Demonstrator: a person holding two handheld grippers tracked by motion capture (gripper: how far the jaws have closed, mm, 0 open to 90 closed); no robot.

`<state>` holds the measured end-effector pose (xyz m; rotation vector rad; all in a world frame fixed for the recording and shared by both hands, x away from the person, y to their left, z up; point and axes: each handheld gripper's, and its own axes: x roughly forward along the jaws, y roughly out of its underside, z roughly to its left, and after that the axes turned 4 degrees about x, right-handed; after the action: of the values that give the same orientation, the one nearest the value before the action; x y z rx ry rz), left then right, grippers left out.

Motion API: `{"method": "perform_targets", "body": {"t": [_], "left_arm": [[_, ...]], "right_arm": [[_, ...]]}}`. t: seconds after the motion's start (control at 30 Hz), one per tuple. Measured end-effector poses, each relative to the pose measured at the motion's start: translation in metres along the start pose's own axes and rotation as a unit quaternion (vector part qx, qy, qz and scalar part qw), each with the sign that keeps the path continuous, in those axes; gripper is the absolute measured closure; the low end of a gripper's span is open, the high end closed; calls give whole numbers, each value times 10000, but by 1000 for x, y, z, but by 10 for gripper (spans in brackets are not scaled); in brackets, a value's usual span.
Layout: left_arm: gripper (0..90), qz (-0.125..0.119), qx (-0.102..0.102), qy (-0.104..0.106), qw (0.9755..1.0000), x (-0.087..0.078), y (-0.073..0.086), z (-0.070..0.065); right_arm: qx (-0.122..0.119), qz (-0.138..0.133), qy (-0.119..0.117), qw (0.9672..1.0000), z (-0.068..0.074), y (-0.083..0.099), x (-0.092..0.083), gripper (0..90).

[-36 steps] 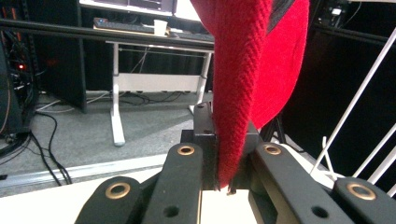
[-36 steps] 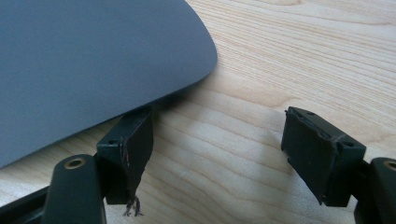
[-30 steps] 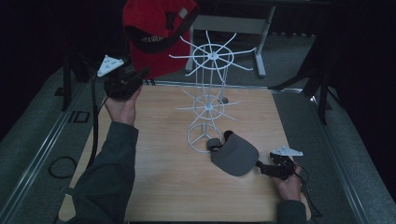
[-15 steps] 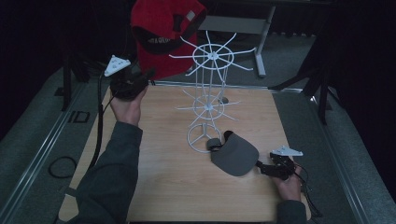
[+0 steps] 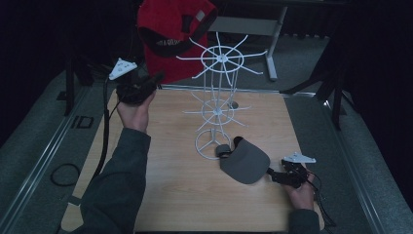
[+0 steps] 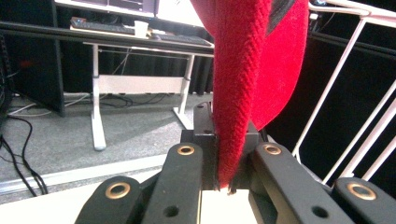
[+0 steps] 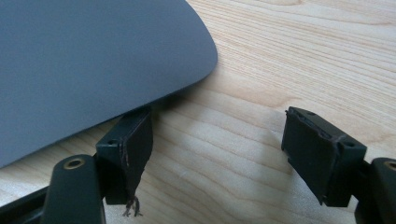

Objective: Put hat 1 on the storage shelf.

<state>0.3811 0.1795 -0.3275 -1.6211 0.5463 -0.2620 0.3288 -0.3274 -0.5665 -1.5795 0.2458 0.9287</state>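
Your left gripper (image 5: 155, 81) has carried the red cap (image 5: 170, 34) up and right, its jaws clamped on the fabric beside the rack (image 5: 220, 61); hanging comes next. Your right gripper (image 5: 271, 174) waits, jaws wide apart at the grey cap (image 5: 245, 163) on the table (image 5: 175, 195).

- Your left gripper (image 5: 155, 80) was raised at the far left, jaws clamped tight; forearm outstretched
- Your right gripper (image 5: 273, 175) lay low, jaws apart

Your right gripper (image 7: 217, 158) rests with jaws apart on the pale wooden tabletop (image 7: 299, 56); one pad touches the smooth grey cap brim (image 7: 93, 60).
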Motion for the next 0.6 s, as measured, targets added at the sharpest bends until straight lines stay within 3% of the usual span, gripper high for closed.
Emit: {"method": "perform_targets", "body": {"t": [0.2, 0.6], "left_arm": [[857, 25, 52, 4, 10000, 1, 0, -3], [856, 229, 99, -56, 9997, 5, 18, -1]], "right_arm": [[0, 0, 1, 10000, 0, 0, 0, 250], [-6, 1, -4, 10000, 0, 0, 0, 247]]}}
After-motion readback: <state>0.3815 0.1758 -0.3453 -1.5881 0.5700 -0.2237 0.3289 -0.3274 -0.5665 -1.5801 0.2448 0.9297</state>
